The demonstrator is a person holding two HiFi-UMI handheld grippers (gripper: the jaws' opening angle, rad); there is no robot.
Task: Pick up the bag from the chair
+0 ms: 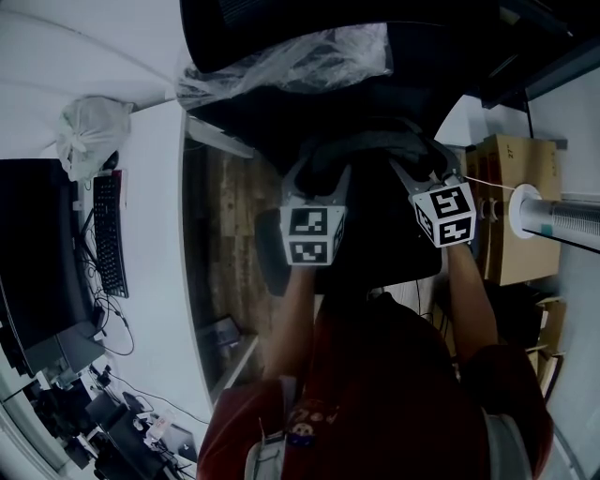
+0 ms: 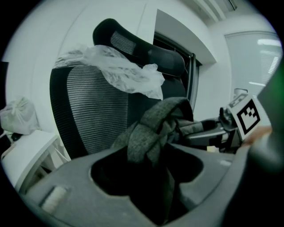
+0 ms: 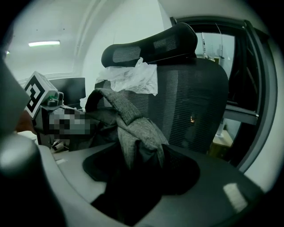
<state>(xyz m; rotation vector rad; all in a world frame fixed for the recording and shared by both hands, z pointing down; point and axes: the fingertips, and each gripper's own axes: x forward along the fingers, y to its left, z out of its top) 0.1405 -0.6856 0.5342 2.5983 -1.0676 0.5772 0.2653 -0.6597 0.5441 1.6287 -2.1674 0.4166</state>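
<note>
The bag (image 1: 380,239) is dark with grey fabric handles (image 1: 361,148). In the head view it sits between my two grippers, in front of the black mesh office chair (image 1: 281,28). My left gripper (image 1: 322,173) is shut on one grey handle (image 2: 148,133), which bunches up between its jaws. My right gripper (image 1: 420,171) is shut on the other grey handle (image 3: 133,126). The bag's dark body fills the lower part of both gripper views. The chair's backrest (image 2: 93,111) and headrest (image 3: 151,46) rise just behind the handles. Whether the bag still touches the seat is hidden.
A crumpled clear plastic sheet (image 1: 291,61) is draped over the chair's backrest. A white desk (image 1: 150,234) at the left carries a keyboard (image 1: 108,234), a monitor (image 1: 37,253) and a white plastic bag (image 1: 89,131). Cardboard boxes (image 1: 511,206) and a white cylinder (image 1: 558,217) stand at the right.
</note>
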